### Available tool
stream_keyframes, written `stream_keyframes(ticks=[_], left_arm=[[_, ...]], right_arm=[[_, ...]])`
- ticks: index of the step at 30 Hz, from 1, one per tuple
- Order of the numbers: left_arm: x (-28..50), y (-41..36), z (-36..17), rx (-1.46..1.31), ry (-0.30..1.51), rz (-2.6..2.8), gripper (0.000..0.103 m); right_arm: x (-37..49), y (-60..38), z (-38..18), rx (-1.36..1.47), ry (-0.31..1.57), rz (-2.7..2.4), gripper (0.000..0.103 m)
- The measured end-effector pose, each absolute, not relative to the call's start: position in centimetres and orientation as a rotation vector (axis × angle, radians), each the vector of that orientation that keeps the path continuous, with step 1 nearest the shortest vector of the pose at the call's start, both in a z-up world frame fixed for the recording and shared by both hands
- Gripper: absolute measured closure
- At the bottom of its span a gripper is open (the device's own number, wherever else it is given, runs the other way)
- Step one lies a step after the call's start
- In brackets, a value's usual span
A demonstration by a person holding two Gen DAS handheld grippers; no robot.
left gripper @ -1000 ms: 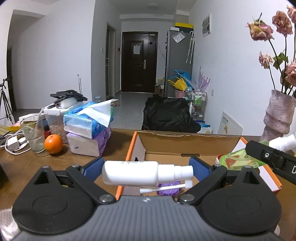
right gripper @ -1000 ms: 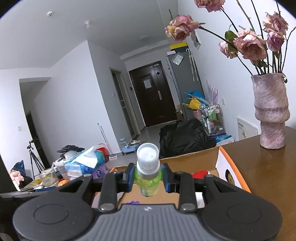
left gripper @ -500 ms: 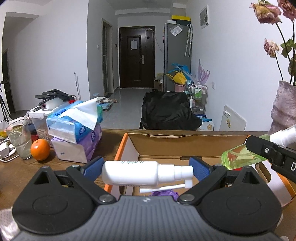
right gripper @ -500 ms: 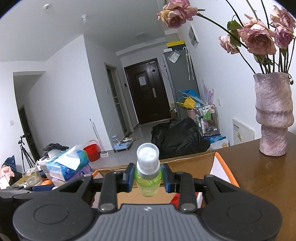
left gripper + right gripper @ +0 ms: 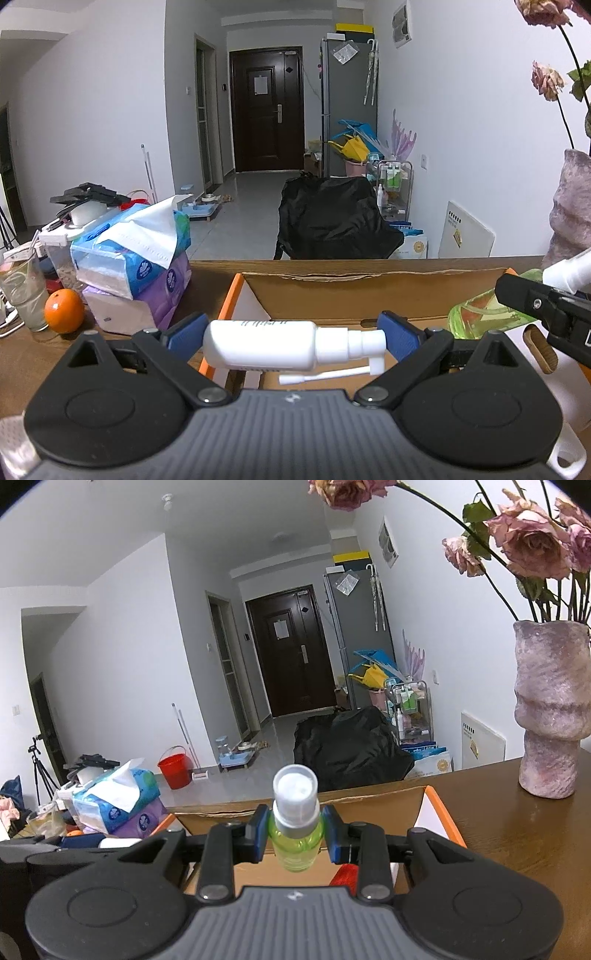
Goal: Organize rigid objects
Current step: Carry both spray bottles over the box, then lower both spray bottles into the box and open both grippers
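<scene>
In the left wrist view, our left gripper [image 5: 293,341] clamps the white spray bottle [image 5: 273,345] at lower centre; the cardboard box [image 5: 369,291] has drawn nearer, so we judge drop-off close. Bottle print is unreadable.

In the right wrist view, our right gripper [image 5: 295,834] squeezes the green bottle [image 5: 295,843] over the box; no writing legible.

A white spray bottle [image 5: 273,345], a green bottle [image 5: 295,843], an orange-edged brown box [image 5: 332,291] and a mottled pink vase [image 5: 550,709] are seen.
</scene>
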State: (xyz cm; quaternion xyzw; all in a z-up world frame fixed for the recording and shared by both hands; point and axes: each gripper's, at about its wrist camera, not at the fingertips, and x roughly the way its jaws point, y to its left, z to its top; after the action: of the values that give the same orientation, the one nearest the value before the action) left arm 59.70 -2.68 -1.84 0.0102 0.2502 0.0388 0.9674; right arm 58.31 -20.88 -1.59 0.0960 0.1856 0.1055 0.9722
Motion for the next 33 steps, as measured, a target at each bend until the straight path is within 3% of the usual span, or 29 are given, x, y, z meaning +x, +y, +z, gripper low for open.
stream_keyframes(ticks=[6, 8, 10, 15, 33], left_arm=[[60.3, -2.8, -2.3, 0.048, 0.52, 0.071, 0.002], [60.3, -2.6, -2.3, 0.038, 0.524, 0.075, 0.0], [60.2, -2.4, -2.2, 0.025, 0.523, 0.074, 0.0], [60.2, -2.3, -2.2, 0.016, 0.536, 0.072, 0.0], [58.5, -2.7, -1.7, 0.048, 0.5, 0.095, 0.0]], right_arm=[[59.4, -21.1, -1.6, 0.172, 0.429, 0.222, 0.072], [59.3, -21.5, -1.3, 0.168, 0.425, 0.193, 0.058], [59.0, -22.0, -0.9, 0.179, 0.406, 0.168, 0.022], [58.2, -22.6, -0.1, 0.178, 0.367, 0.154, 0.001], [56.7, -22.2, 0.1, 0.129, 0.361, 0.162, 0.0]])
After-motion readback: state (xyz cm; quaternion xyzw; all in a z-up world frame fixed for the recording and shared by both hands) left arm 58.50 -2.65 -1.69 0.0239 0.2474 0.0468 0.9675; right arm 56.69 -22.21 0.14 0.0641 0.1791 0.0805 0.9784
